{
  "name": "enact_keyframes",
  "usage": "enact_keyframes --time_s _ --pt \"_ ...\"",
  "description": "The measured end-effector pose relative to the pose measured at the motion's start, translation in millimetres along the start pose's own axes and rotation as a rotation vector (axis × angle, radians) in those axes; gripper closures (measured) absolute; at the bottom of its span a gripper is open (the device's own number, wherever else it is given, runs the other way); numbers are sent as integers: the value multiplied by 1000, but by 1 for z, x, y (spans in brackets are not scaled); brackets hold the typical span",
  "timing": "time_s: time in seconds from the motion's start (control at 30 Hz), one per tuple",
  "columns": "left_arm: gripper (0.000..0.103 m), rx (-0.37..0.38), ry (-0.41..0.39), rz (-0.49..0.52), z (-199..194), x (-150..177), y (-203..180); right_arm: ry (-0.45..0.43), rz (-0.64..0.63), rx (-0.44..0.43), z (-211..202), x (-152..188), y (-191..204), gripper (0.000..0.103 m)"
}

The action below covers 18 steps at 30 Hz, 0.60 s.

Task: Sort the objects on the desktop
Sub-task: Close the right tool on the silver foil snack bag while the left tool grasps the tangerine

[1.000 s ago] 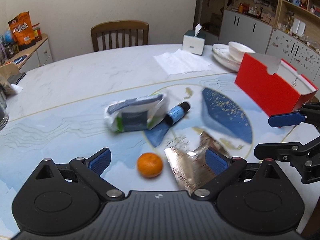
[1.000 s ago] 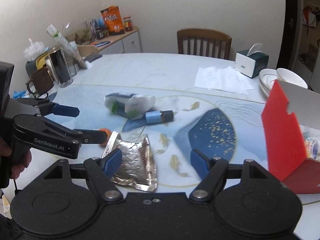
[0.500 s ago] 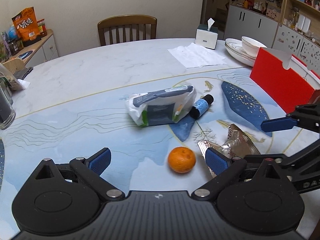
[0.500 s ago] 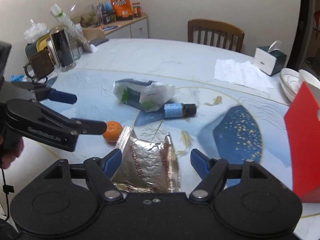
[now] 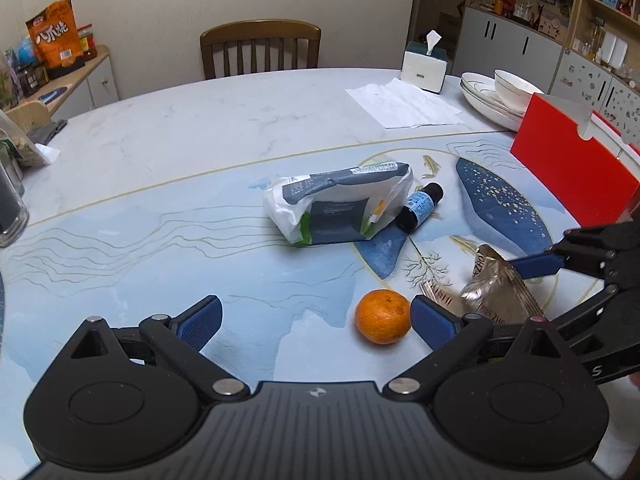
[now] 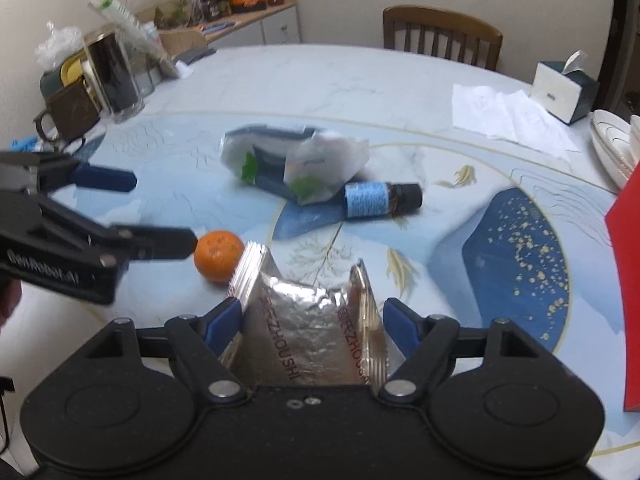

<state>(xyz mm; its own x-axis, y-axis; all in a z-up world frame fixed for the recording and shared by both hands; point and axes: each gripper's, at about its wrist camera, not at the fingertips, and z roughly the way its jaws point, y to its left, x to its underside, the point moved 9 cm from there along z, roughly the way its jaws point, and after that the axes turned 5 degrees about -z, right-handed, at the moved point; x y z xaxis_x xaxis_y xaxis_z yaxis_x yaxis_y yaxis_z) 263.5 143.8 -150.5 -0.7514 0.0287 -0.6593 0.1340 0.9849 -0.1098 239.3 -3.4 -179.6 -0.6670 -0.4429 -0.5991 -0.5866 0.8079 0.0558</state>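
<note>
Your right gripper (image 6: 314, 322) straddles the silver foil packet (image 6: 310, 330) on the table (image 6: 320, 80), its fingers wide. Your left gripper (image 5: 316, 322), also spread wide, has the tangerine (image 5: 382, 316) just inside its right finger.

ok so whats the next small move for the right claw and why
Probably close the right claw on the foil packet. Its jaws stand open with the packet lying between the two blue pads, the left one right at the crimped edge and a little gap on the right, so a squeeze should catch it. The orange beside it belongs to the open left claw.
</note>
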Motion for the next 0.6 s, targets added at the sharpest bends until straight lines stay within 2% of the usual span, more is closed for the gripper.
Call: enact_keyframes --time_s 0.2,0.3,0.53,0.6 --pt "2 24 23 26 11 4 -11 6 29 -41 0 4 -8 29" --pt "2 29 40 32 18 7 -14 2 45 -66 -2 3 -12 47" --pt "3 46 50 65 27 10 -25 -2 75 -23 -9 8 -38 50" --pt "11 48 52 78 29 10 -29 -2 89 -9 -11 10 -46 51"
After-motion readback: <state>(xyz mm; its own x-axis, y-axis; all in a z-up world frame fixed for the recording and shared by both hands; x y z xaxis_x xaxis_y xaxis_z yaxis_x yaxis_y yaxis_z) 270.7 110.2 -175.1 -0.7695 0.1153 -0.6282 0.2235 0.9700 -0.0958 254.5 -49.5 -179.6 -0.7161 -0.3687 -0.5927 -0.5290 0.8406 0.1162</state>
